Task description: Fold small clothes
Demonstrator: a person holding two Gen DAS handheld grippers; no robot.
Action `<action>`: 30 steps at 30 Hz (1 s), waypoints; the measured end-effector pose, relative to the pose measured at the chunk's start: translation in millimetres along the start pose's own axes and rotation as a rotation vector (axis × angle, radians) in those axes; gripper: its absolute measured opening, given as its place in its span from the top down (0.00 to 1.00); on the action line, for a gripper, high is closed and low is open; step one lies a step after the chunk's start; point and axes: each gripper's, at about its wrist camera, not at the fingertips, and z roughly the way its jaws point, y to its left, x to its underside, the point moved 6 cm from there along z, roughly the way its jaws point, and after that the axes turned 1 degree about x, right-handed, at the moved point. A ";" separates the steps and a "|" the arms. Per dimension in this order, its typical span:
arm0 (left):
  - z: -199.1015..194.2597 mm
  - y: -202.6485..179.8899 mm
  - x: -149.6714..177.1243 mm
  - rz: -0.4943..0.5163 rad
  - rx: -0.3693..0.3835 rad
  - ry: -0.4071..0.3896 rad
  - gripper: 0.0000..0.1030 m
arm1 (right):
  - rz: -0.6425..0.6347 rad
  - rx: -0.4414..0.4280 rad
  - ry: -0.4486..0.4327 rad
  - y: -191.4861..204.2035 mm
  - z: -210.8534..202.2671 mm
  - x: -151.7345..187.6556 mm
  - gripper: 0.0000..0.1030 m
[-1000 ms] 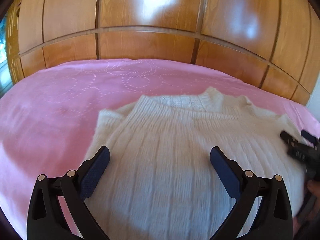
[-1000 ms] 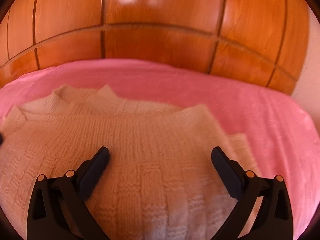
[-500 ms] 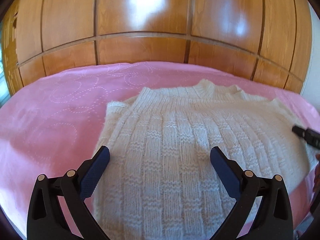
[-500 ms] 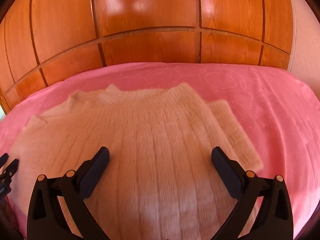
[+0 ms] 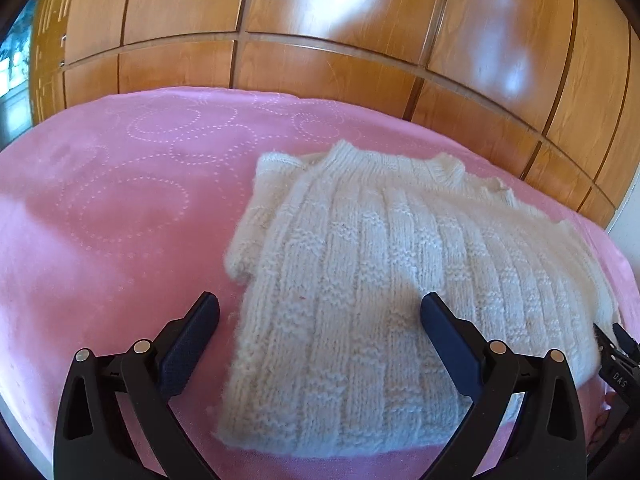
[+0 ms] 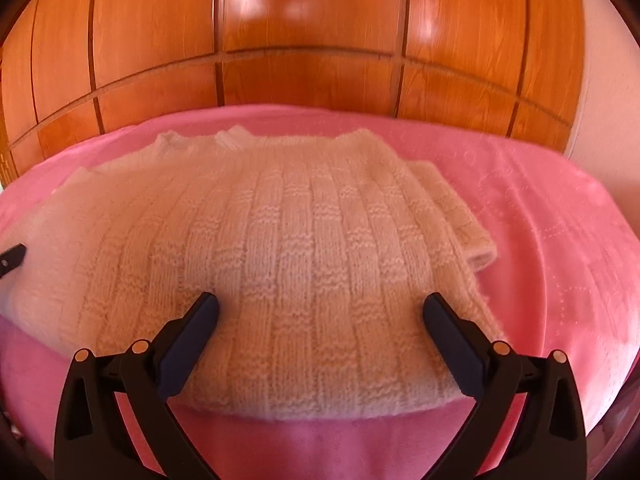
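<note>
A small white knitted sweater (image 5: 380, 280) lies flat on the pink bedspread (image 5: 120, 220), collar far from me, sleeves tucked at its sides. My left gripper (image 5: 320, 312) is open and empty above the sweater's left hem corner. My right gripper (image 6: 320, 312) is open and empty above the sweater's (image 6: 288, 248) right lower part. The right gripper's tip shows at the right edge of the left wrist view (image 5: 616, 352). The left gripper's tip shows at the left edge of the right wrist view (image 6: 12, 258).
A glossy wooden panelled wardrobe (image 5: 320, 40) rises behind the bed. The pink bedspread (image 6: 540, 220) spreads wide to the right of the sweater. A white wall strip (image 6: 596, 100) stands at the far right.
Both grippers have pulled back toward the sweater's near hem and swung outward. The sweater now sits further off in both views. Both stay open.
</note>
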 end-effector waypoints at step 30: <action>17.4 2.6 -16.2 -0.099 0.156 0.062 0.03 | -0.103 0.021 -0.024 31.3 -7.9 18.2 0.02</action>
